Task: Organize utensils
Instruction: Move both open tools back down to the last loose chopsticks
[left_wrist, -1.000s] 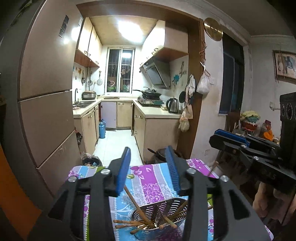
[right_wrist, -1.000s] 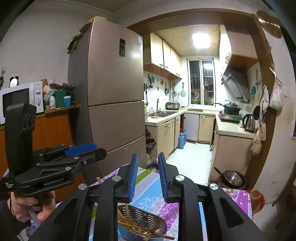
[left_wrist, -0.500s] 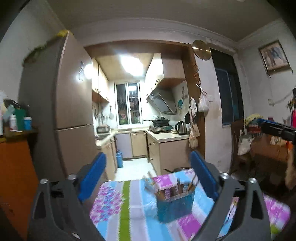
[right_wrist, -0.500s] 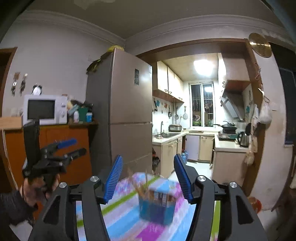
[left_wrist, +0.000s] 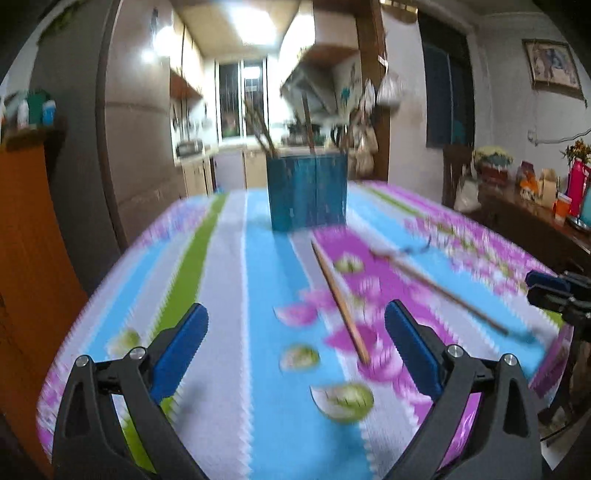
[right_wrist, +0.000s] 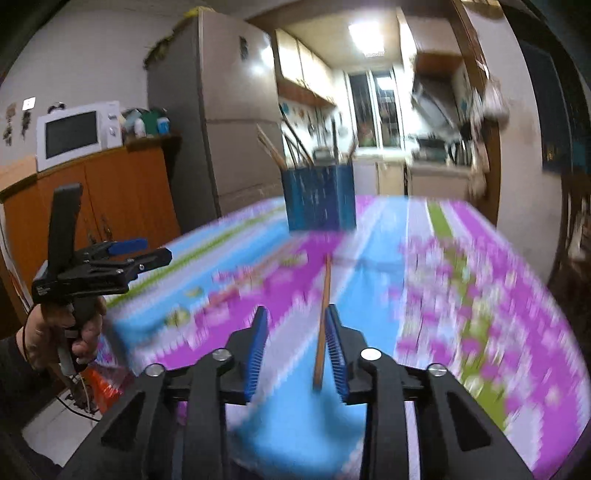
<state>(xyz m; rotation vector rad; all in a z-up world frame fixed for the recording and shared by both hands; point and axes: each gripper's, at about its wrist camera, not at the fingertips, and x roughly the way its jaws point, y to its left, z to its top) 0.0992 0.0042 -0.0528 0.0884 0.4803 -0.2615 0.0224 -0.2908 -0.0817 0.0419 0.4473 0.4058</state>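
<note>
On the desk with the bright striped flowery cloth (right_wrist: 461, 258), a long thin wooden chopstick (right_wrist: 323, 317) lies between the closing jaws of the right tool (right_wrist: 297, 350), not gripped yet. Left tool (left_wrist: 295, 354) gapes, empty. Next, I think: pinch, lift, drop into the blue square holder (right_wrist: 319, 199).

Your tablecloth (left_wrist: 229, 295): smooth, slightly glossy sheet, printed in stripes and flowers. Your chopstick (left_wrist: 341, 302): plain matt wood. Utensil holder (left_wrist: 306, 192): blue, worn, streaky finish; material unclear through blur. Your right gripper (right_wrist: 295, 350): matt black plastic, ribbed blue pads (right_wrist: 258, 347), shiny metal screws. Cabinet (right_wrist: 110, 192): glossy orange wood.
</note>
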